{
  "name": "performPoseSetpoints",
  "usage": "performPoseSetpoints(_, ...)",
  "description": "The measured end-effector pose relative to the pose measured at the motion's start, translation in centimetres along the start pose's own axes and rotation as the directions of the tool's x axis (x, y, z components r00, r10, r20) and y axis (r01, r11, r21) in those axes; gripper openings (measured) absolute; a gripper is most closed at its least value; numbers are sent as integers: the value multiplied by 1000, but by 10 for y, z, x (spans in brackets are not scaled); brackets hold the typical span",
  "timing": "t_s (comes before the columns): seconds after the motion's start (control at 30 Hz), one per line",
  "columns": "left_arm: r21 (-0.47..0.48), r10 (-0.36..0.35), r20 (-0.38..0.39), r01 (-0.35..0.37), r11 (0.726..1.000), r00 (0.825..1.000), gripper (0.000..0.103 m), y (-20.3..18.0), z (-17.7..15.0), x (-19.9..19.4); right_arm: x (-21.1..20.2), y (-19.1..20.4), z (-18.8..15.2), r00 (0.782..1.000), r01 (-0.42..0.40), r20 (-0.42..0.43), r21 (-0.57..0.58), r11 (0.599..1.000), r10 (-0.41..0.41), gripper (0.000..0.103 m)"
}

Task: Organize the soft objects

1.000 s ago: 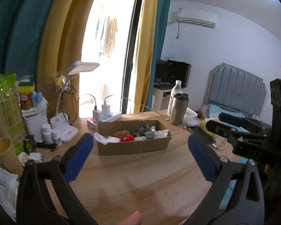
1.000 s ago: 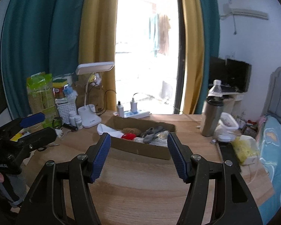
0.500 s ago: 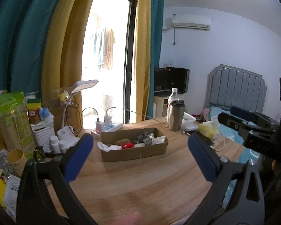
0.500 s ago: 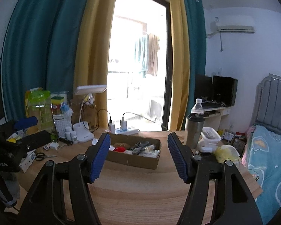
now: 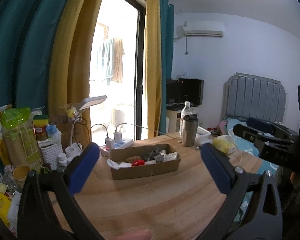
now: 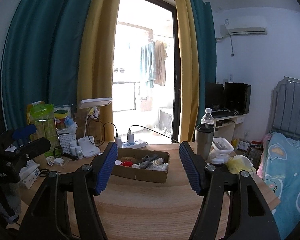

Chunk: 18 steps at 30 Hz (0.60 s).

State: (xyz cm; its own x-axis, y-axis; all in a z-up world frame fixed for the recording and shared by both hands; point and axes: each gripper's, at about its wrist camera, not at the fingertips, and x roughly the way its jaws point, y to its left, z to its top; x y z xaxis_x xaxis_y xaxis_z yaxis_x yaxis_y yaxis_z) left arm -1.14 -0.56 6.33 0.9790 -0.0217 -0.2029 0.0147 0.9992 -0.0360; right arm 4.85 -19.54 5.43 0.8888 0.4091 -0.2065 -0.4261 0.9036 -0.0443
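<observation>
A shallow cardboard box (image 5: 146, 170) stands on the wooden table (image 5: 150, 200). It holds soft items: a white cloth (image 5: 118, 163), a red piece (image 5: 138, 162), a brown piece (image 5: 133, 158) and grey socks (image 5: 156, 156). It also shows in the right wrist view (image 6: 142, 175). My left gripper (image 5: 150, 172) is open and empty, well back from the box. My right gripper (image 6: 148, 170) is open and empty, also back from the box. The right gripper shows at the right edge of the left wrist view (image 5: 270, 146); the left one shows at the left edge of the right wrist view (image 6: 20, 152).
A steel tumbler (image 5: 189, 130) and a water bottle (image 5: 187, 110) stand right of the box. A power strip (image 5: 118, 143), a white desk lamp (image 5: 86, 124), a white basket (image 5: 51, 154), pill bottles and paper cups (image 5: 21, 173) crowd the left. A bed (image 6: 286, 170) lies to the right.
Both grippers have drawn back and risen from the box, which now looks smaller and farther. Both stay open and empty.
</observation>
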Motion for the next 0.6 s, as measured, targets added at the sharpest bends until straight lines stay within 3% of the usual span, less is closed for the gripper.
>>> performPoseSetpoints(0.6,-5,-9,-5,9,1000,1000,102,-2,1,-1,0,2,0,1000,-3,-5,-3,1000,3,68)
